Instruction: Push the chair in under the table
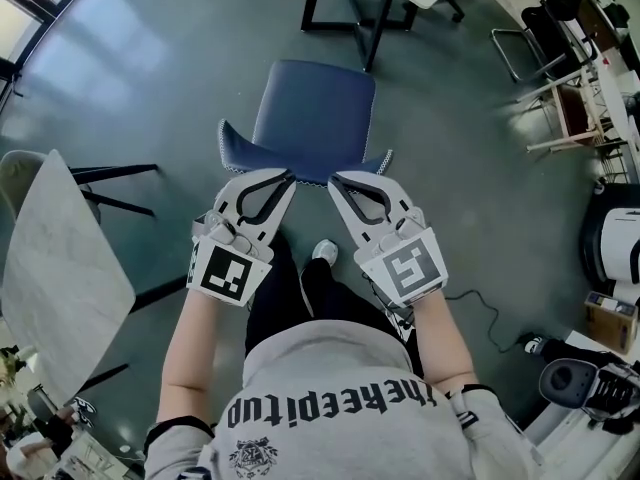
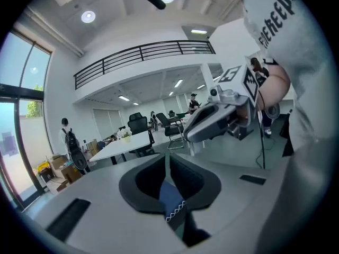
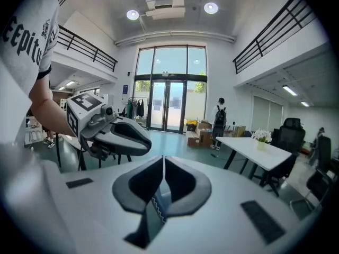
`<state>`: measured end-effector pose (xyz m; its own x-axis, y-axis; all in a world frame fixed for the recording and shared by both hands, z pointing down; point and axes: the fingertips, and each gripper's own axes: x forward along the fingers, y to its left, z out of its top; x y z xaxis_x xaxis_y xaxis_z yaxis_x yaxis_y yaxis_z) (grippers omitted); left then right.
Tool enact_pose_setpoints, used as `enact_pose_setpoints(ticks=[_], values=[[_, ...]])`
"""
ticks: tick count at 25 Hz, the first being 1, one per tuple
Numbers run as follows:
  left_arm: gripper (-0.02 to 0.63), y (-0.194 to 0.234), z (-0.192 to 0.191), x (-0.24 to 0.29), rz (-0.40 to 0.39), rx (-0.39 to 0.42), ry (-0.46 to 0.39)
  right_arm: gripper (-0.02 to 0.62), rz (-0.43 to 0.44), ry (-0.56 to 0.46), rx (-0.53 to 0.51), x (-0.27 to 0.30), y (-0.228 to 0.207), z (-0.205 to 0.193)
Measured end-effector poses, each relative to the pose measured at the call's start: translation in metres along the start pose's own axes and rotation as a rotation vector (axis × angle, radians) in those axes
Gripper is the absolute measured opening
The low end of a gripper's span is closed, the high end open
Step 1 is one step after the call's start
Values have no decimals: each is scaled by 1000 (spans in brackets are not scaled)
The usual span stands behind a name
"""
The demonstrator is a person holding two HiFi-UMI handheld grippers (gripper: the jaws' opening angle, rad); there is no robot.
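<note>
Office floor [image 1: 150,88], left tool [image 1: 287,176] and right tool [image 1: 336,180] clenched shut (tips at chair [image 1: 315,108] back)

Head view: above my shoulders, steeply down, close over my left gripper [image 1: 285,178], right gripper [image 1: 337,181] and chair [image 1: 318,118].
Left gripper view: along my jaws, facing the hall.
Right gripper view: along my jaws, facing glass doors [image 3: 168,107].
Shared: chair edge in all three.

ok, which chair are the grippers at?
The blue chair, straight ahead: left gripper and right gripper are both at its backrest edge. The black chair stands off at top right.
</note>
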<state>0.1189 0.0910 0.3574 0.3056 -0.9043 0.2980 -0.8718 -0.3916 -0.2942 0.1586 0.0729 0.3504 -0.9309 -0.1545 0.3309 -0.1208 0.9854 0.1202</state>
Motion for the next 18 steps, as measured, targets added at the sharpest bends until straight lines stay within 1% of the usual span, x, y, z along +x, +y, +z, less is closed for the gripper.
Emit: enact_pose_setpoints(ticks=[1,2,3,4,8,14,18], values=[[25,-2,-7,3,-13,16,13,17,0,6,6,3,0,-4],[47,-4,-14,5,-28,31,29,22,0,14,10,5,1,-7],[84,-5,-21,7,-44,47,49,28,0,23,13,8,2,-11],[103,-6,-28,8,-60,62,71,29,1,34,14,11,3,-14],[130,-7,-52,12,-108,119,146,51,4,69,10,21,7,-27],[156,-11,-88,21,-181,251,265,93,3,159,-39,36,12,-52],[170,-15,-102,26,-213,282,310,122,5,230,-87,40,14,-69]])
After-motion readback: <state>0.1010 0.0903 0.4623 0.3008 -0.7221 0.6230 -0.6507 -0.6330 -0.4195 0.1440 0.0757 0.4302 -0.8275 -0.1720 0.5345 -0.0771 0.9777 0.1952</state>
